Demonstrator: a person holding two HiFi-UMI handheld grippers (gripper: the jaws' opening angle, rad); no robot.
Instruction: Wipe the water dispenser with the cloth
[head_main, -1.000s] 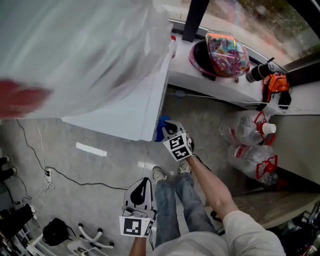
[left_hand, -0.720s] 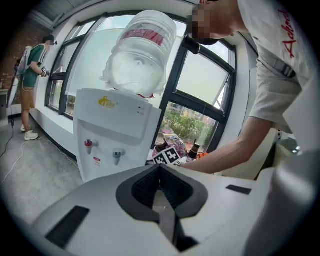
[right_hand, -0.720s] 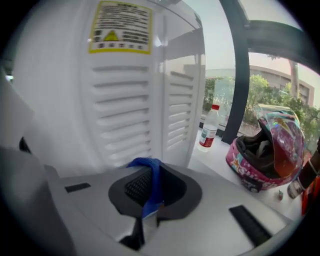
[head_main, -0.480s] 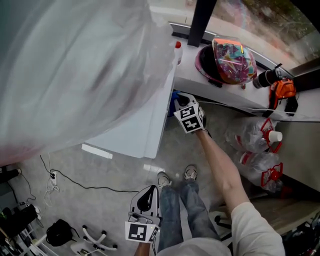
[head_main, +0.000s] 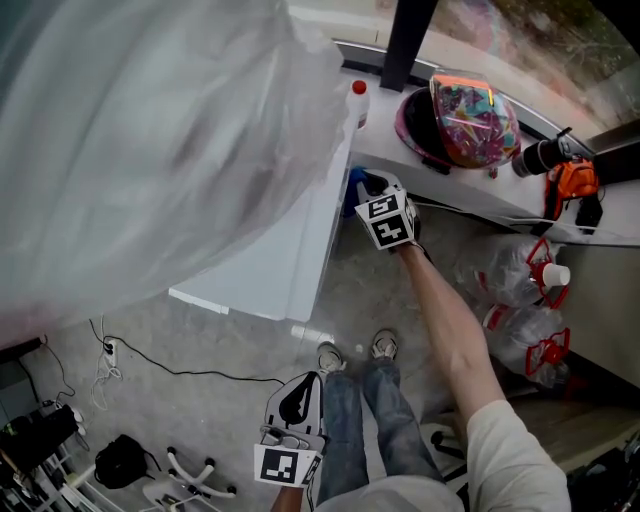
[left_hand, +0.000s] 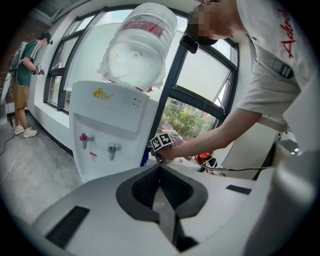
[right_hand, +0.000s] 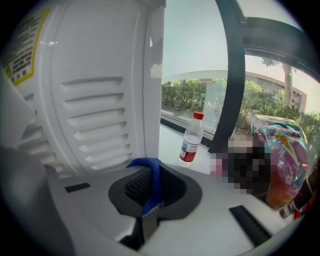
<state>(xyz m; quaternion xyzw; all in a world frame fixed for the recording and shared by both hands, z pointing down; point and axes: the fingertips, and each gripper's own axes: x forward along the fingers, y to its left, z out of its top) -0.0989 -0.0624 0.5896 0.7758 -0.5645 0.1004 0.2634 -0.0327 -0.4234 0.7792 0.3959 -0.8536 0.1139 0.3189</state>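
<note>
The white water dispenser (head_main: 270, 250) stands at the left of the head view, its big clear bottle (head_main: 150, 130) filling the upper left. My right gripper (head_main: 372, 192) is held out against the dispenser's right side, shut on a blue cloth (head_main: 355, 185). In the right gripper view the cloth (right_hand: 154, 182) hangs between the jaws of the right gripper (right_hand: 150, 167), close to the vented side panel (right_hand: 95, 110). My left gripper (head_main: 290, 405) hangs low by the person's legs. The left gripper (left_hand: 160, 167) is shut with nothing in it and looks at the dispenser's front (left_hand: 107, 130).
A small red-capped plastic bottle (head_main: 358, 100) and a colourful helmet (head_main: 465, 115) sit on the white sill (head_main: 440, 185) right of the dispenser. Bags of bottles (head_main: 520, 290) lie on the floor below. Cables (head_main: 150, 365) run across the floor at left. Another person (left_hand: 25, 85) stands far off.
My right gripper has risen and moved forward with the cloth, from beside the dispenser's lower corner to its upper right side. The left gripper has stayed low.
</note>
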